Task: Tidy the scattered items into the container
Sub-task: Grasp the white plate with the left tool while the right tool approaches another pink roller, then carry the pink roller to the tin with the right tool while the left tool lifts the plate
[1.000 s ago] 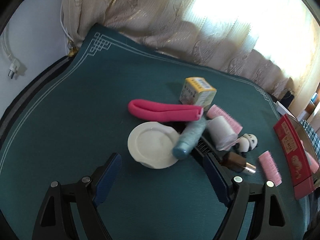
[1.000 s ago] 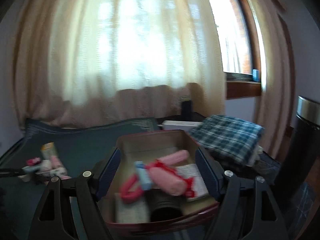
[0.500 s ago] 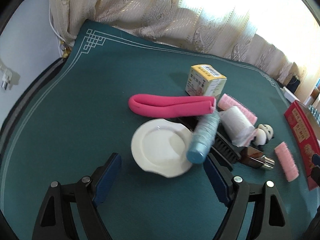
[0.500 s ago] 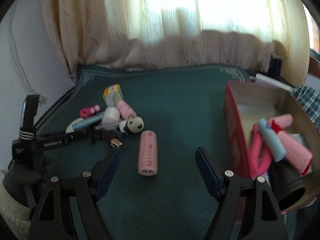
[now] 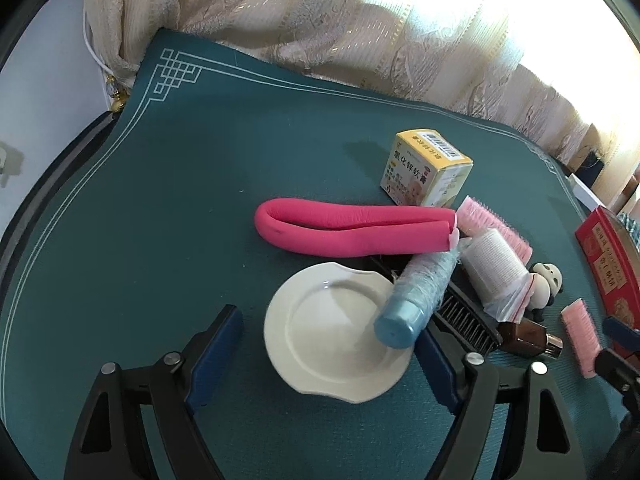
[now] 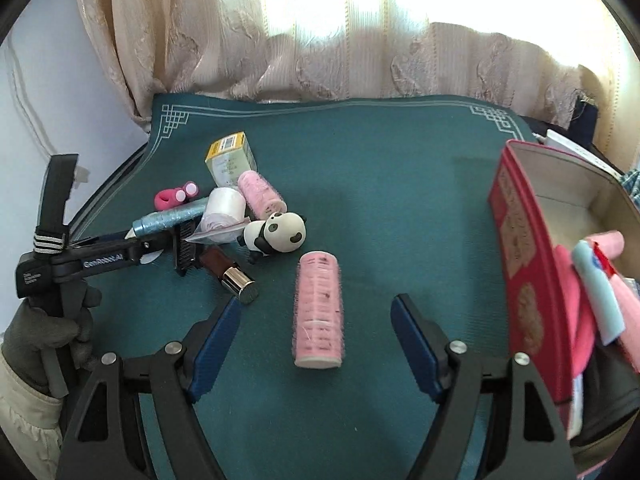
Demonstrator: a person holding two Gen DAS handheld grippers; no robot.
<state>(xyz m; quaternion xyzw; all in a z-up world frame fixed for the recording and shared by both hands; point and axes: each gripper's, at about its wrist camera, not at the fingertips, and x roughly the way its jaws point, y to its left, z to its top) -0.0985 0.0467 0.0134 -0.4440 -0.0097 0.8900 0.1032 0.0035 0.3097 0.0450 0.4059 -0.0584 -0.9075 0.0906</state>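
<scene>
Through the left wrist view, my left claw [image 5: 328, 346] hangs spread around the white plate [image 5: 338, 332]; the pile beside it is unsorted. Through the right, my right claw [image 6: 316, 332] gapes around a pink roller [image 6: 319, 314]; the red box [image 6: 560, 280] is partly filled.
</scene>
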